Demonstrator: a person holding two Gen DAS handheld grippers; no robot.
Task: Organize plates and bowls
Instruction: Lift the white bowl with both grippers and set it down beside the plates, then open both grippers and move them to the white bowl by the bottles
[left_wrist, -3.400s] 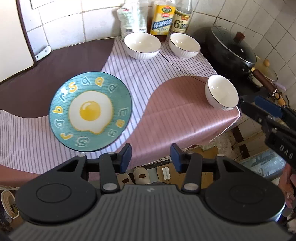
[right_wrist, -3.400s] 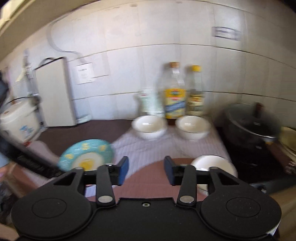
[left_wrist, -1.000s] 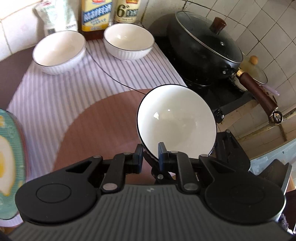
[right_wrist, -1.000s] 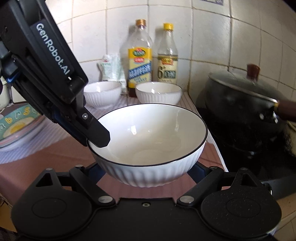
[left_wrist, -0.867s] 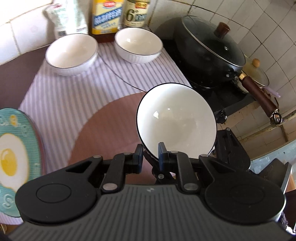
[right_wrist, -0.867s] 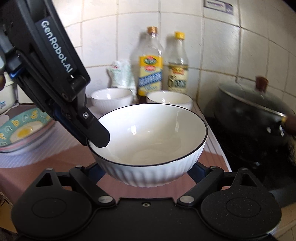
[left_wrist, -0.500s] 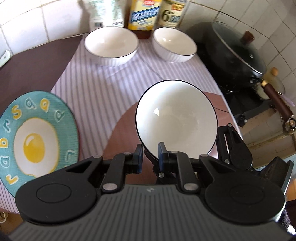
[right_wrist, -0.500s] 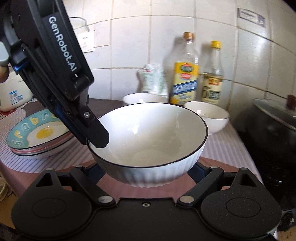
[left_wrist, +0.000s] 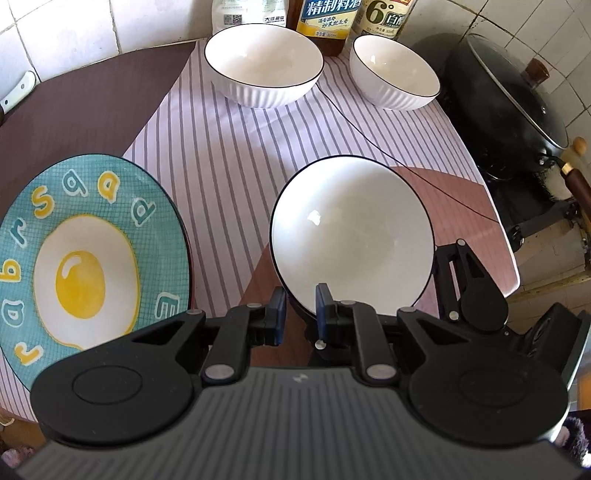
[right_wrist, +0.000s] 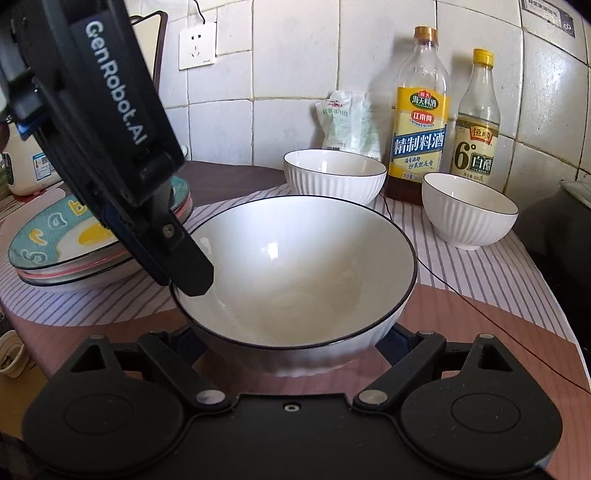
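Observation:
A white ribbed bowl (left_wrist: 351, 236) with a dark rim hangs above the counter, held by both grippers. My left gripper (left_wrist: 299, 314) is shut on its near rim, one finger inside the bowl and one outside. In the right wrist view the same bowl (right_wrist: 295, 266) sits between the wide-set fingers of my right gripper (right_wrist: 295, 343), which press on its ribbed sides. The left gripper's finger (right_wrist: 188, 273) clamps the rim there. A teal fried-egg plate (left_wrist: 85, 258) tops a stack of plates (right_wrist: 55, 251) at the left. Two more white bowls (left_wrist: 264, 62) (left_wrist: 395, 74) stand at the back.
Two sauce bottles (right_wrist: 421, 122) (right_wrist: 476, 122) and a white bag (right_wrist: 351, 122) line the tiled wall. A black lidded pan (left_wrist: 517, 96) fills the right side. A striped cloth (left_wrist: 229, 155) covers the counter, and a thin black cord (left_wrist: 443, 188) crosses it.
Both grippers have carried the bowl leftward across the counter. The egg plate and the two back bowls have come further into view and the pan has slid off to the right.

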